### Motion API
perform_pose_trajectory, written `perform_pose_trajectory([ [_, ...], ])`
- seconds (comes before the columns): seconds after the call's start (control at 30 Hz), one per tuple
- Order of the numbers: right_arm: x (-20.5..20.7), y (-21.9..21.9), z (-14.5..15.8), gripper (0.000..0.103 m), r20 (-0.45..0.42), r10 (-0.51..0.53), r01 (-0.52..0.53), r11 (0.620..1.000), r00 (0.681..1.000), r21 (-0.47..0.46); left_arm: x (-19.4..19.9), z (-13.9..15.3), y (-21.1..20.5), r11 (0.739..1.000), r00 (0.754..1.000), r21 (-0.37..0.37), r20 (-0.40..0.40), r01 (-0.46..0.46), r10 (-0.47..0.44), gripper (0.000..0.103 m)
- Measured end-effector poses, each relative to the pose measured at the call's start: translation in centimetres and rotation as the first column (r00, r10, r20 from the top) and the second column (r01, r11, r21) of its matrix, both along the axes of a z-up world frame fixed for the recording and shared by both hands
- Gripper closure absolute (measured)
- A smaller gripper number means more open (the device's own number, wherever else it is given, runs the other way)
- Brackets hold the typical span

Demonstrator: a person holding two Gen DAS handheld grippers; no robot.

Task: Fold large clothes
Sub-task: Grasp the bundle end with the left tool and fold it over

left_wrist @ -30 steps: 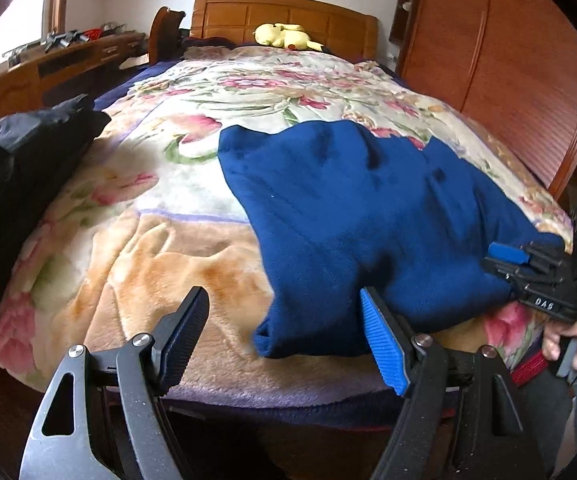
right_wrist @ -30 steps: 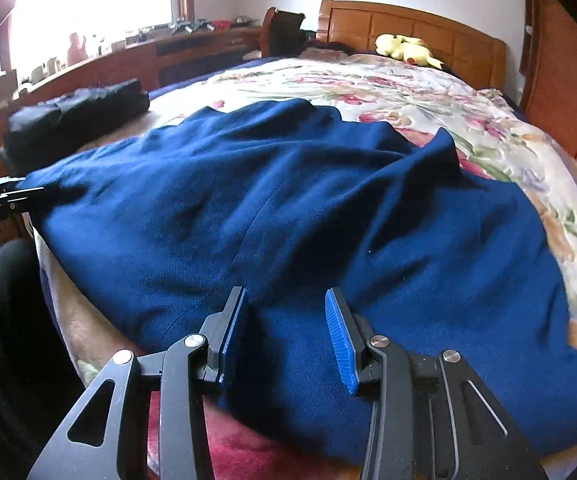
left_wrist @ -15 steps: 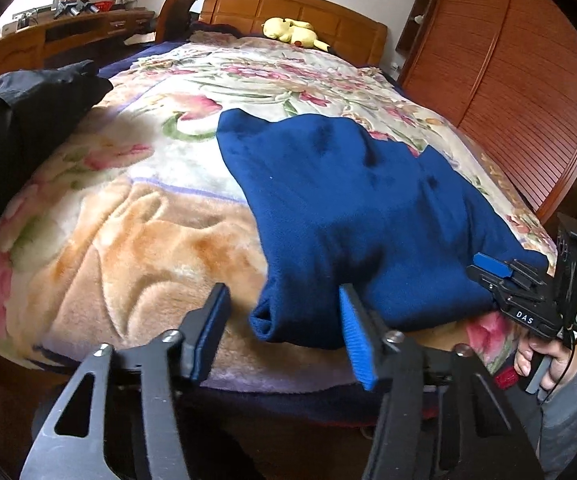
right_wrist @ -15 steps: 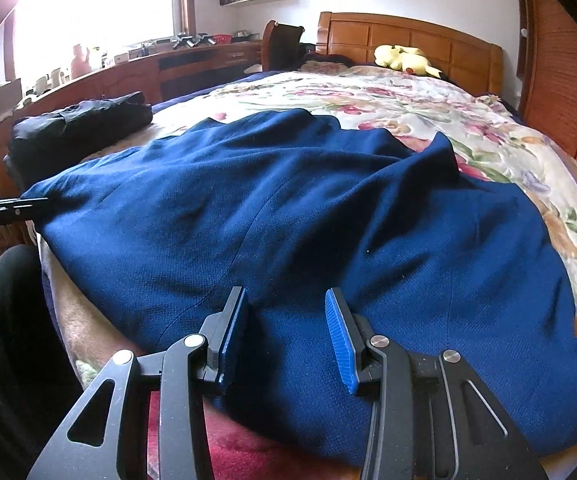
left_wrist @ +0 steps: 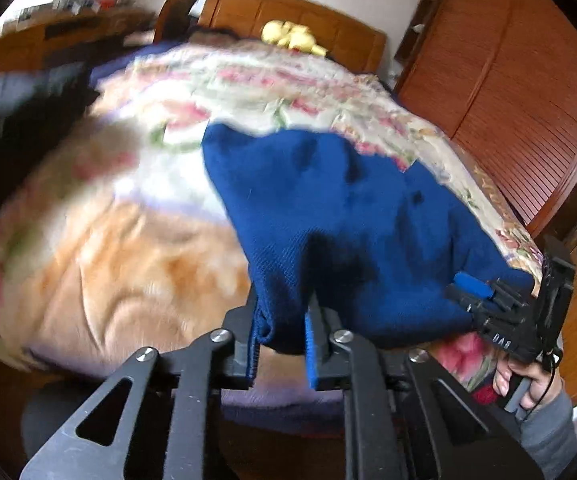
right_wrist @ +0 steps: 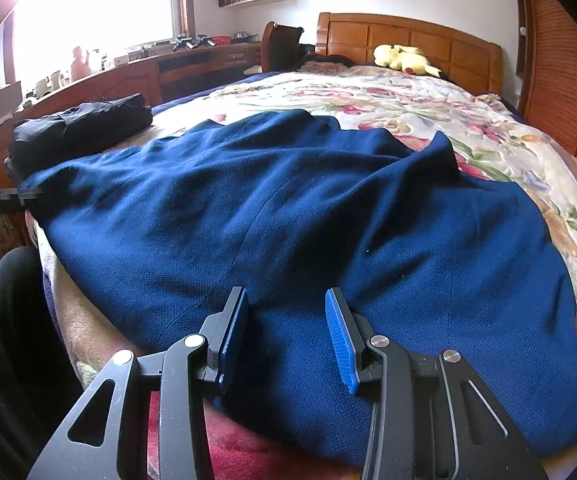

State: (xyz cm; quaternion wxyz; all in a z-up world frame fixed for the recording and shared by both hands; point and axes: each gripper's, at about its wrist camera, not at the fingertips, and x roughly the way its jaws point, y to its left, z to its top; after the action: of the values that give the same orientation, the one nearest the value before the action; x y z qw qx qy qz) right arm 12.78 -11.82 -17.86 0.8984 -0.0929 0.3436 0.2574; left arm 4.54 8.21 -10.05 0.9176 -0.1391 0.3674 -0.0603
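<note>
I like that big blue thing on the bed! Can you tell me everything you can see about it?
The blue garment is a large, dark blue piece of clothing with a knit-looking texture and a faint seam. It lies spread and rumpled on the flowery blanket, its near edge at the foot of the bed. The left claw is shut on its near-left corner. The right claw is open, its fingers resting on the near edge without pinching.

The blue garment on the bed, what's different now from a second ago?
The left gripper moved forward and closed onto the near corner of the blue garment, which now sits bunched between its fingers; a second ago its jaws were open just short of that corner. The right gripper stayed open over the garment's near edge. The floral blanket and black clothes look unchanged.
</note>
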Motion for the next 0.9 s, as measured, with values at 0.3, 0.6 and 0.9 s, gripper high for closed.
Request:
perform_pose_trajectory([
  [0.3, -1.3, -6.4, 3.7, 0.061, 0.020, -0.126, 0.127, 0.991, 0.992, -0.030, 4.1, 9.9, -8.6, 0.973, 0.954, 0.041, 0.191, 0.228, -0.232, 0.090],
  [0.6, -2.3, -17.7, 5.9, 0.061, 0.052, -0.352, 0.355, 0.934, 0.934, -0.043, 8.3, 12.0, -23.4, 0.861, 0.839, 0.181, 0.201, 0.474, -0.505, 0.091],
  [0.9, -5.3, -23.1, 7.1, 0.061, 0.037, -0.426, 0.426, 0.905, 0.904, 0.013, 10.3, 6.7, -32.2, 0.789, 0.798, 0.198, 0.054, 0.581, -0.601, 0.090],
])
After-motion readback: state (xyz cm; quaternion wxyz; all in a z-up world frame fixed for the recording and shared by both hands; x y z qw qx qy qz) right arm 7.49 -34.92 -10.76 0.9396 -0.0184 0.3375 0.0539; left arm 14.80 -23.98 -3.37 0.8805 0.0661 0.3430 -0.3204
